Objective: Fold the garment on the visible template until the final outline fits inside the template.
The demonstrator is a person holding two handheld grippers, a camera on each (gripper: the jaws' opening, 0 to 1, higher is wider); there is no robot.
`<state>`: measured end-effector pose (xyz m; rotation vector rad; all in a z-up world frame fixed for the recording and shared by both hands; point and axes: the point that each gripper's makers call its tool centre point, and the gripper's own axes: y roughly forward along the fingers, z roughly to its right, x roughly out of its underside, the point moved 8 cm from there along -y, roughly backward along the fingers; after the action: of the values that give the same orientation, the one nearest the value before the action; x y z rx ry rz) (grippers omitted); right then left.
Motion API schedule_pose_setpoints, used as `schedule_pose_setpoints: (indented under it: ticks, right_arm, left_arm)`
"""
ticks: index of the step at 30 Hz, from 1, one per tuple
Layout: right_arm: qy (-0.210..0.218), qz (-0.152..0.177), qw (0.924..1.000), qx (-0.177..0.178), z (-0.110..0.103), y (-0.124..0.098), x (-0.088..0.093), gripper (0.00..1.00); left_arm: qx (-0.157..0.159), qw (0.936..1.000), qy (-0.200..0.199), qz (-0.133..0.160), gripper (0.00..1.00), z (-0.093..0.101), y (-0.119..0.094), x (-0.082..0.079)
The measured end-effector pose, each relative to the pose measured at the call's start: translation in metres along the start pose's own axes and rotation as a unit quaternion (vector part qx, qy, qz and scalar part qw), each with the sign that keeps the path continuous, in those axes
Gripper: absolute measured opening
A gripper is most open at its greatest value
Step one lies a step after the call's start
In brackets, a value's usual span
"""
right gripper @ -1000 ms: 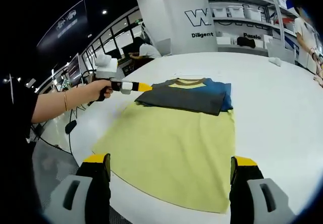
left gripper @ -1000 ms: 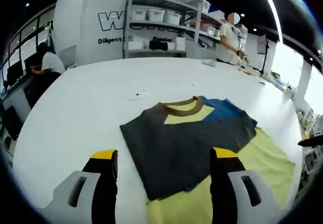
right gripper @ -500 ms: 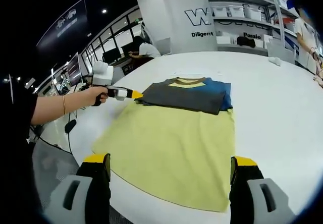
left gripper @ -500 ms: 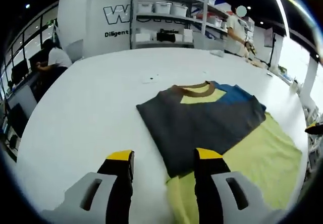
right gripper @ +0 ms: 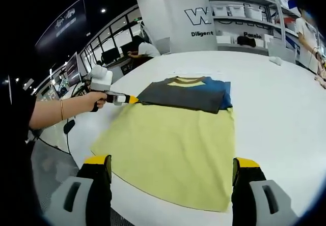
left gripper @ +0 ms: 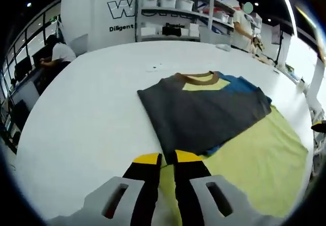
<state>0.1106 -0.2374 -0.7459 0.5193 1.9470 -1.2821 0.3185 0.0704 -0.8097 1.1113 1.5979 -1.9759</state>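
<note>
Pinching the near corner of the shirt (left gripper: 204,116), which lies part-folded on the yellow template (right gripper: 173,149) on the tabletop (left gripper: 81,114), the left claw (left gripper: 162,160) looks clamped on cloth, the right claw (right gripper: 172,171) spread wide; next, probably, lift and fold.

My left claw (left gripper: 162,158) rises from the bottom of the left gripper view as two black fingers capped in yellow, each set on a pale grey mount with a slot cut through it. My right claw (right gripper: 170,164) is built the same, low in the right gripper view. At that frame's left, my hand (right gripper: 90,101) wears a thin bracelet, below a black sleeve (right gripper: 18,109).
</note>
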Motion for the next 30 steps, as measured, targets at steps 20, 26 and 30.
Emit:
schedule_pose_setpoints:
  ticks: [20,26,30]
  right_arm:
    - [-0.011,-0.011,0.9999,-0.004,-0.003,0.000,0.002,0.99]
    - [-0.013,-0.016,0.9998,-0.007,-0.003,0.000,0.003,0.99]
    - [-0.017,-0.021,0.9995,-0.014,-0.005,0.001,0.004,0.99]
  left_arm:
    - [-0.033,0.9974,0.064,0.001,0.06,-0.007,-0.006,-0.001]
    - [-0.032,0.9974,0.065,-0.003,0.06,-0.021,-0.009,0.000]
    - [-0.039,0.9959,0.081,-0.006,0.06,-0.028,-0.012,0.002]
